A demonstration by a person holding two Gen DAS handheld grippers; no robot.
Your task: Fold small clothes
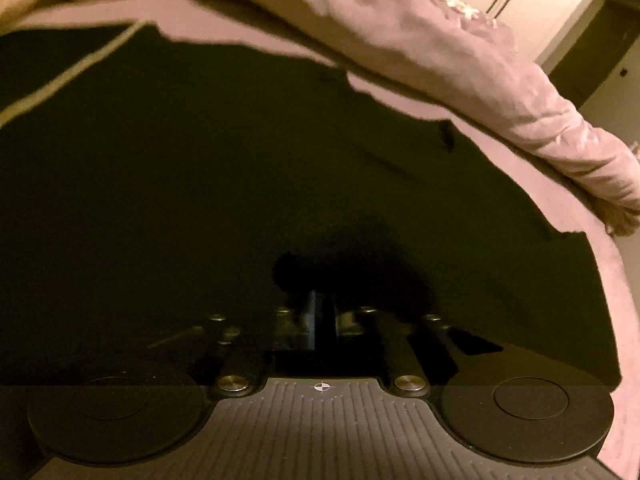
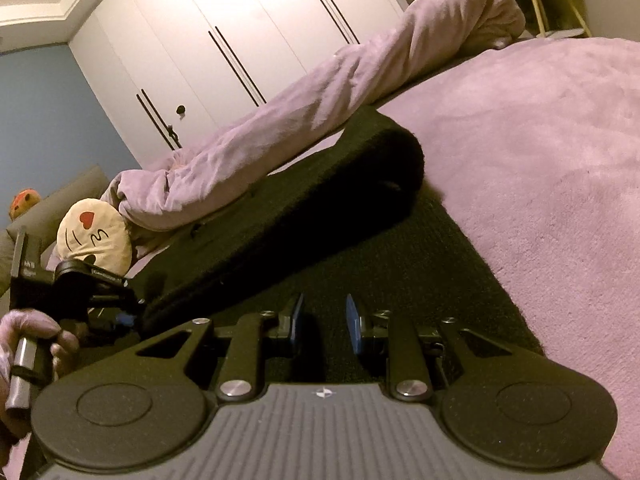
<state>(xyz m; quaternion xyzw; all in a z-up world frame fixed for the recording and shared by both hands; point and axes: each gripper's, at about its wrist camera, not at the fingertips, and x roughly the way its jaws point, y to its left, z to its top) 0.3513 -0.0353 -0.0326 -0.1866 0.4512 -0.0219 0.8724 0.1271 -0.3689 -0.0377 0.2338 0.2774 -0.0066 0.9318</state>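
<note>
Only one black garment (image 2: 304,216): left gripper (image 1: 320,312) pinches it, right gripper (image 2: 325,322) gapes.

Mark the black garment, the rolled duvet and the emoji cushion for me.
black garment (image 2: 304,208): right wrist view, on its folded-over top layer.
rolled duvet (image 2: 320,96): right wrist view, mid-length of the roll.
emoji cushion (image 2: 94,236): right wrist view, on its face.

Your garment (image 2: 304,216) lies on the bed (image 2: 540,168).
Its folded part rests atop the flat part; the rolled duvet (image 2: 320,96) lies behind, the pillow (image 2: 96,236) at its left end.
</note>
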